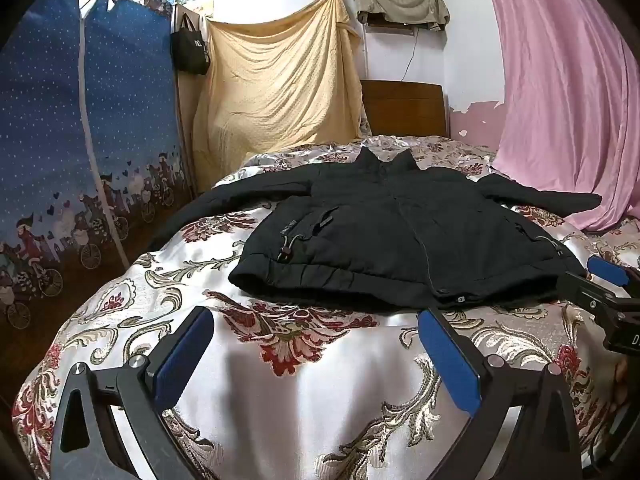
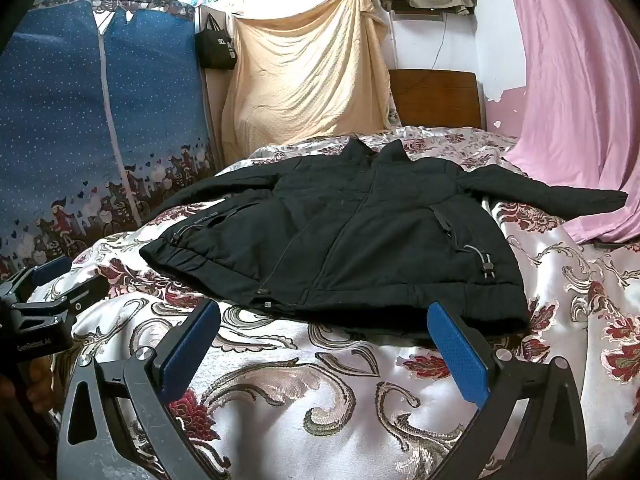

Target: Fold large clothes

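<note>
**Jacket lies flat, folding not started**

A big black jacket (image 1: 400,236) lies spread out on the bed (image 1: 304,400). Its front faces up and it looks closed down the middle. The collar points to the far end, by the wooden headboard (image 1: 404,110). The bottom hem is the nearest part. One sleeve (image 1: 224,202) reaches out toward the blue wardrobe (image 1: 88,128). The other sleeve (image 2: 560,196) reaches out toward the pink curtain (image 2: 576,92).

The left gripper (image 1: 316,344) hangs over the flowery bed cover, just in front of the hem. Its blue fingers (image 1: 184,356) are wide apart and hold nothing. The right gripper (image 2: 324,340) does the same near the other end of the hem. Its fingers (image 2: 460,352) are wide apart too, and one tip looks very close to the hem's edge.

This looks like the very start. No part of the jacket is folded yet.

The next move is probably to bring a sleeve in over the chest. For that, a gripper must reach well out to a cuff, pinch the thick cloth, and lift it across. The jacket is puffy, so it may spring back or slip on the shiny cover.
</note>
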Motion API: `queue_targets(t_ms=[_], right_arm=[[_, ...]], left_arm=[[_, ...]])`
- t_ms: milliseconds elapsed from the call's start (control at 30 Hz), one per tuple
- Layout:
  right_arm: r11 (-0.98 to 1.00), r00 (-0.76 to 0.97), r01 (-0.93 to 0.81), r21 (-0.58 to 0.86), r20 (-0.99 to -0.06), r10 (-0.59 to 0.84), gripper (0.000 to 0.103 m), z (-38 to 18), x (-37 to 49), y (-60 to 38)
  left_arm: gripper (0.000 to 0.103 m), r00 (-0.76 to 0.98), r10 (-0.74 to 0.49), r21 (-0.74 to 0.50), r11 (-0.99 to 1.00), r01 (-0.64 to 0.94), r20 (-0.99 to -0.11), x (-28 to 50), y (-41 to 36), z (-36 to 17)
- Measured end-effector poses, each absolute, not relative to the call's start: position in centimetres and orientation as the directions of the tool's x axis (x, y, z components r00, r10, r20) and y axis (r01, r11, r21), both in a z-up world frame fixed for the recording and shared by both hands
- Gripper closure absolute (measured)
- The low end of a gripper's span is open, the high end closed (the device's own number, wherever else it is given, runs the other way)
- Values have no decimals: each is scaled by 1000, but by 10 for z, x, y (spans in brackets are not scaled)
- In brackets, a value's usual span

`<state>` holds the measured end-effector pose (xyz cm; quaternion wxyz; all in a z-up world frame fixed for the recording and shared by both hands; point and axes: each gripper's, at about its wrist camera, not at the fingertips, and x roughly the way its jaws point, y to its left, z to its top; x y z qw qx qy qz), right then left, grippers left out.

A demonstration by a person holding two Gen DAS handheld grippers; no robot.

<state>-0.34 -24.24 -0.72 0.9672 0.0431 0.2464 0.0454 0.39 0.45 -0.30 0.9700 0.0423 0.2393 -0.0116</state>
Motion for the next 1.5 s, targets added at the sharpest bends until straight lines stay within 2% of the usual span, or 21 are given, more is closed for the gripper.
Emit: queue_targets(t_ms=[1300,1500], right_arm=[[992,872,-66,110,-477,111,1,-8,-3,-241],[991,868,-63,120,-483,113,1,-8,-3,-242]], left_arm=[[0,885,-1,78,996,42,-466,4,4,-3],[0,870,-11,71,996,53,-494,9,5,-2]])
